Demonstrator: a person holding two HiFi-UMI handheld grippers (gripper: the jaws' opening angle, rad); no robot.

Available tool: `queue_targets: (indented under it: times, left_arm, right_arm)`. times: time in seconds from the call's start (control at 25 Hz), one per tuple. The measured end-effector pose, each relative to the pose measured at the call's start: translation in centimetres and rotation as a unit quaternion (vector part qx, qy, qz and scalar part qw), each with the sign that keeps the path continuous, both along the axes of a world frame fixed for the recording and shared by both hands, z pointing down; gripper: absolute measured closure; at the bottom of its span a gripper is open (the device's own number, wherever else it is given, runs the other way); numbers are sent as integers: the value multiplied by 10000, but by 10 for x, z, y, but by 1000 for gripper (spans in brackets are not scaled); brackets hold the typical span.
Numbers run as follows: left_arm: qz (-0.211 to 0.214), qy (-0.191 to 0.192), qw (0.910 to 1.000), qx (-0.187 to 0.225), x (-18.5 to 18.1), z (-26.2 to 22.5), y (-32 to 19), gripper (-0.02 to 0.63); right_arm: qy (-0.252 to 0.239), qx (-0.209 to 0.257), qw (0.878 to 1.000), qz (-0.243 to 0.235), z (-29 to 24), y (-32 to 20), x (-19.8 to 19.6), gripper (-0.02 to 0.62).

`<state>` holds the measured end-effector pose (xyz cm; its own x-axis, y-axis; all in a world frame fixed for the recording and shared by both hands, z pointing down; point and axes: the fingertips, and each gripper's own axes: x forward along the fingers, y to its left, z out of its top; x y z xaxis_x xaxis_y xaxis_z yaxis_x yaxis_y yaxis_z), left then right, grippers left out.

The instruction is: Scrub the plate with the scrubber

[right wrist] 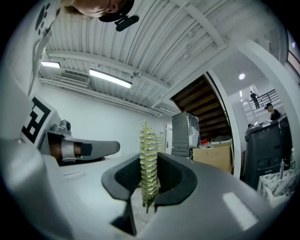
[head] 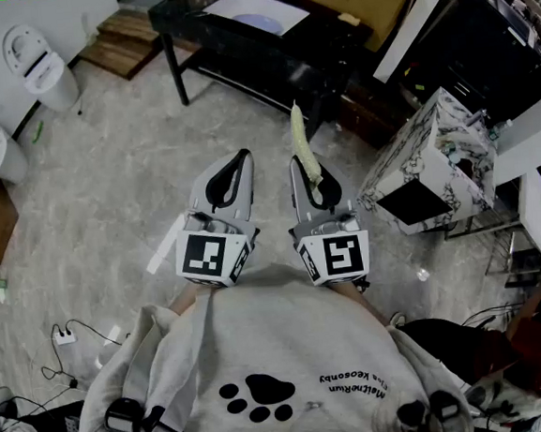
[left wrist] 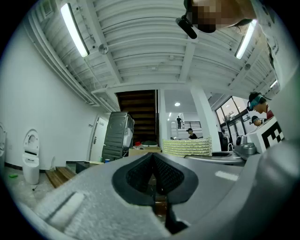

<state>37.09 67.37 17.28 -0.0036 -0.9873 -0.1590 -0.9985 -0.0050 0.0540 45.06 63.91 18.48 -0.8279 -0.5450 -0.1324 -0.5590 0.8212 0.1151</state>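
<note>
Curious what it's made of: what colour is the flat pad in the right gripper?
The scrubber is pale yellow-green, ribbed; clearest in the right gripper view.

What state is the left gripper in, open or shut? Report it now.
Shut: the fingers of the left gripper meet along their pads, with nothing between them.

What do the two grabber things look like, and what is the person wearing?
The left gripper and the right gripper are light grey plastic, with curved jaws lined by black dimpled pads. Each carries a white cube with black square markers. The person wears a light grey hooded sweatshirt with a black paw print.
</note>
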Motion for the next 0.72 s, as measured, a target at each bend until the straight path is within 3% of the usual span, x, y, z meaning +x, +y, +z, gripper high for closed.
queue_targets:
  times: [0.72]
  left_arm:
    - [-261,14,9993,-262,-3,22,-17,603]
  right_arm:
    - [-136,-187,9994,-255,12,-23,-1,523]
